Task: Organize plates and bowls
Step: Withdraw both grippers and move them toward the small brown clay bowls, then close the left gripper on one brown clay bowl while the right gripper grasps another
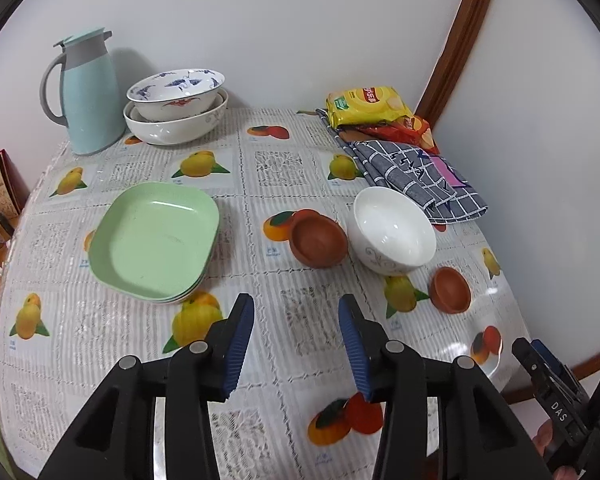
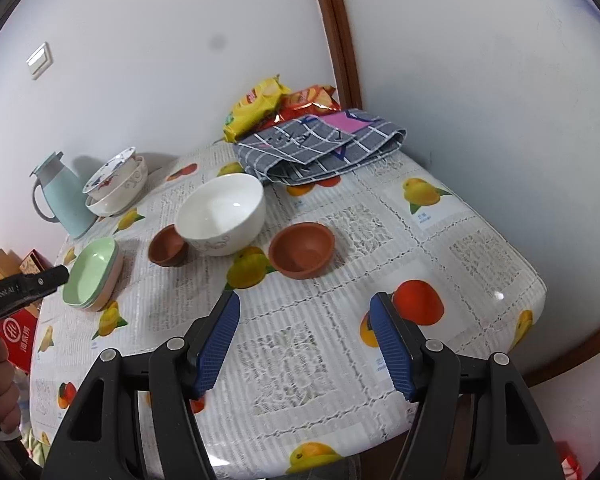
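A stack of green square plates sits left of the table's middle. Two brown clay bowls flank a white bowl; in the right wrist view they show as a near brown bowl, a far brown bowl and the white bowl. A blue-patterned bowl nests in a white bowl at the back left. My left gripper is open and empty above the tablecloth. My right gripper is open and empty, just short of the near brown bowl.
A pale blue thermos jug stands at the back left. Snack bags and a folded grey checked cloth lie at the back right by the wall. The table's front edge is near.
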The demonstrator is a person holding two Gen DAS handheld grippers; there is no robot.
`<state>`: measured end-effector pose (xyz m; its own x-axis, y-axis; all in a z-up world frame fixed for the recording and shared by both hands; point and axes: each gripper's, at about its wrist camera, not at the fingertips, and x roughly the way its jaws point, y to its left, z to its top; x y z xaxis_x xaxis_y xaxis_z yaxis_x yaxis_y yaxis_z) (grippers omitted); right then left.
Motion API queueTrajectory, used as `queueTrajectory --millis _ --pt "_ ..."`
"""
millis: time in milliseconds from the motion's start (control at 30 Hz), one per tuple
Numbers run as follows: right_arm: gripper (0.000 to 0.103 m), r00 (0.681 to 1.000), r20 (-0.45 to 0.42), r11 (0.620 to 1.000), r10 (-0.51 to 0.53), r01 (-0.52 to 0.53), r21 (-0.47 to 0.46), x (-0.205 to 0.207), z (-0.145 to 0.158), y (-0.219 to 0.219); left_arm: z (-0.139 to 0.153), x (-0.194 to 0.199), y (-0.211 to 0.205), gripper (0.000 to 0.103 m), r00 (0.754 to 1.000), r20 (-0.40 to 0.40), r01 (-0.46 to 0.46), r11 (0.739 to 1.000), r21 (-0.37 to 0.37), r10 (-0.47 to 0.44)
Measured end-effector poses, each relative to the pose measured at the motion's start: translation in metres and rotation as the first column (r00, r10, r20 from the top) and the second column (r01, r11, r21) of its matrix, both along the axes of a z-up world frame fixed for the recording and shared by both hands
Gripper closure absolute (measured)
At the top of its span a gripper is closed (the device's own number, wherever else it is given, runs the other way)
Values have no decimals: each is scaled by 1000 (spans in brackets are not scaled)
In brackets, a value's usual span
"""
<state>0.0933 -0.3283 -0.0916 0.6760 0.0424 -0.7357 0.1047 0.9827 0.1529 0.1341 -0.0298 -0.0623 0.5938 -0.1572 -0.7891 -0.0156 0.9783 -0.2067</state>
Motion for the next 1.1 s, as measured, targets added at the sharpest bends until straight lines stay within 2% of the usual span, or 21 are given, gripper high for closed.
queueTrajectory --millis 267,433,600,733,1100 --pt "36 1000 -24 1000 -17 17 -17 38 -25 -20 -26 39 -11 61 1000 -17 1 1000 4 -1" --pt "36 999 -52 997 -1 -3 -74 71 -44 -21 -42 64 -17 61 999 -46 -12 1000 23 13" --pt "41 997 -78 998 11 -16 -64 95 -59 -27 -59 90 -21 61 996 -85 -34 999 10 35" --pt "41 995 -89 999 41 -43 -17 106 -64 -27 -70 105 -22 61 994 -101 -39 999 18 40" --pt "49 987 -156 996 44 -55 -72 121 -86 -15 -98 130 -23 62 989 -147 -26 1000 13 28"
